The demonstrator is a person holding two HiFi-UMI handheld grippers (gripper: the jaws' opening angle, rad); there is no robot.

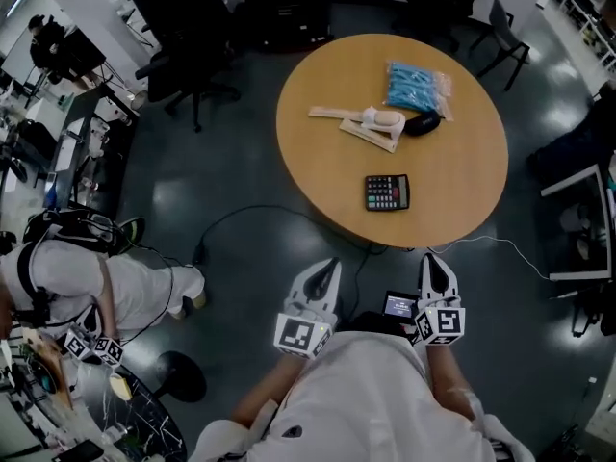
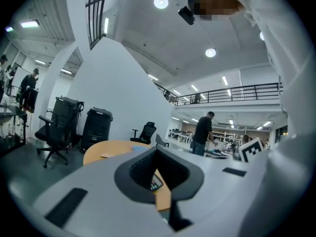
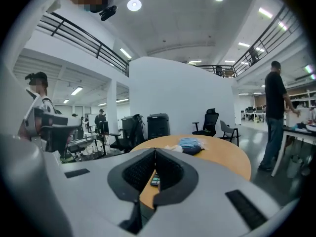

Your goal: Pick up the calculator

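Note:
The dark calculator lies flat near the front edge of the round wooden table. Both grippers hover short of that edge, over the floor, and point toward the table. My left gripper is to the calculator's lower left, its jaws together with nothing held. My right gripper is to the calculator's lower right, also shut and empty. In the left gripper view the calculator shows through the gap under the closed tips of the left gripper. In the right gripper view the calculator sits just beyond the right gripper.
Farther back on the table lie a blue packet, a black pouch and a white item on wooden sticks. A cable runs over the floor. Office chairs stand at the left, and a seated person is at lower left.

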